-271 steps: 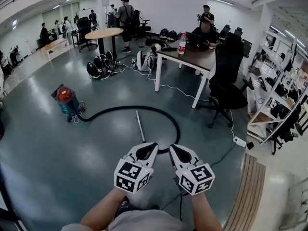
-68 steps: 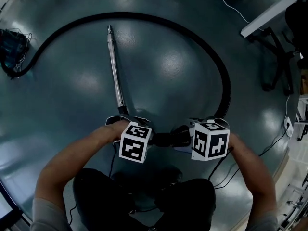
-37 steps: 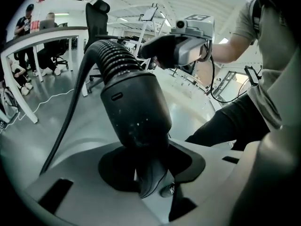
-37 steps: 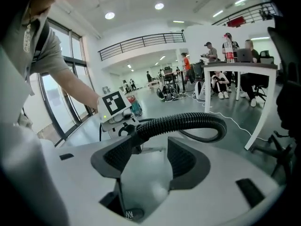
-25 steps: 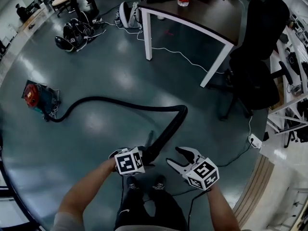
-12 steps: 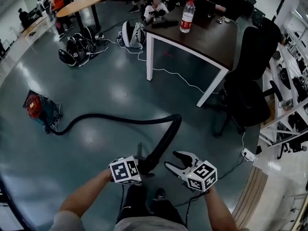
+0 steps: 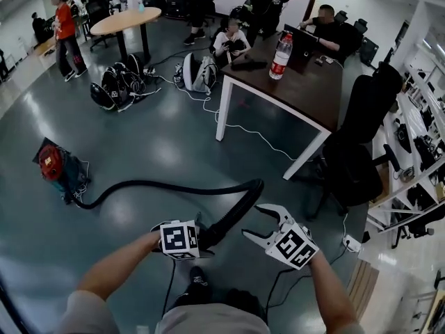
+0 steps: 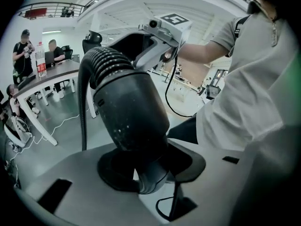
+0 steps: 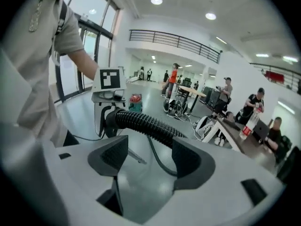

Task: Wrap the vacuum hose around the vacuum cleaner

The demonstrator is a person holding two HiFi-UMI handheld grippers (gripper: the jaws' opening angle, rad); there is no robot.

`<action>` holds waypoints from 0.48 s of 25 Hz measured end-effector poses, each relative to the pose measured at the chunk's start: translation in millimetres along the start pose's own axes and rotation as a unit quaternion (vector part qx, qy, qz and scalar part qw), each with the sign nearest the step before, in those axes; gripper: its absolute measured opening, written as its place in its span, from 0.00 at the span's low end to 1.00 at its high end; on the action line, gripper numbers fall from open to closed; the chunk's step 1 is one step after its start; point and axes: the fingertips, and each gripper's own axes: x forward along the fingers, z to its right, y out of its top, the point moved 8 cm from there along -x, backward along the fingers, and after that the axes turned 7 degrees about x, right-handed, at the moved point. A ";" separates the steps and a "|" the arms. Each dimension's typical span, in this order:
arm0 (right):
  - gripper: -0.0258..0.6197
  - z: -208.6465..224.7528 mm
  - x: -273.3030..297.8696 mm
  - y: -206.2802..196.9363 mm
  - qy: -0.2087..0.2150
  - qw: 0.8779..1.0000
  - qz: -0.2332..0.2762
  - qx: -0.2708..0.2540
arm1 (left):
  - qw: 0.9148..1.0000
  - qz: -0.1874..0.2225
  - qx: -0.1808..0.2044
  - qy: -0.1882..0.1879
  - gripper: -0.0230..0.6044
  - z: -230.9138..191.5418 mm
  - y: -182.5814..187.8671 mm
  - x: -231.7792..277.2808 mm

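The red and teal vacuum cleaner [image 7: 52, 167] stands on the floor at the left. Its black ribbed hose [image 7: 167, 184] runs right along the floor, bends near the middle and comes down to my left gripper [image 7: 204, 236]. That gripper [image 8: 141, 173] is shut on the hose's smooth black end cuff [image 8: 131, 114], held up off the floor. My right gripper [image 7: 267, 222] hangs just right of the hose; its jaws have just been opening and nothing is between them. In the right gripper view the hose [image 9: 146, 124] passes beyond the open right gripper [image 9: 149, 157] without touching it.
A dark table [image 7: 306, 89] on white legs carries a bottle [image 7: 280, 47], with a black office chair [image 7: 354, 162] beside it. Bags [image 7: 122, 85] and white cables [image 7: 243, 127] lie on the floor. Several people stand or sit at the back. Shelves [image 7: 417, 131] line the right side.
Both grippers have risen, the left lifting the hose end higher off the floor. The right gripper has rolled and its jaws stand wider. The head view has tipped up towards the room.
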 end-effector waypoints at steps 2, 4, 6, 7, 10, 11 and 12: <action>0.47 3.7 3.9 18.1 0.001 0.998 -0.018 -0.054 | 1.000 -0.012 0.010 -0.007 0.30 -5.6 -2.4 -7.7; 0.47 6.1 9.3 31.2 0.013 0.995 -0.033 -0.096 | 0.999 -0.026 0.016 -0.016 0.30 -10.8 -4.9 -12.3; 0.49 6.6 17.5 38.3 0.039 0.987 -0.059 -0.143 | 0.999 -0.039 0.021 -0.027 0.30 -15.2 -6.9 -13.8; 0.49 7.5 22.6 40.1 0.053 0.981 -0.075 -0.170 | 0.998 -0.046 0.022 -0.033 0.30 -17.6 -7.6 -13.6; 0.49 15.9 38.8 41.6 0.098 0.960 -0.112 -0.237 | 0.996 -0.071 0.025 -0.051 0.30 -26.7 -8.0 -10.0; 0.49 19.7 44.2 40.1 0.118 0.953 -0.122 -0.252 | 0.995 -0.079 0.024 -0.056 0.30 -31.2 -6.9 -8.2; 0.49 24.0 49.6 37.1 0.140 0.945 -0.132 -0.263 | 0.994 -0.085 0.022 -0.059 0.30 -36.7 -4.9 -6.4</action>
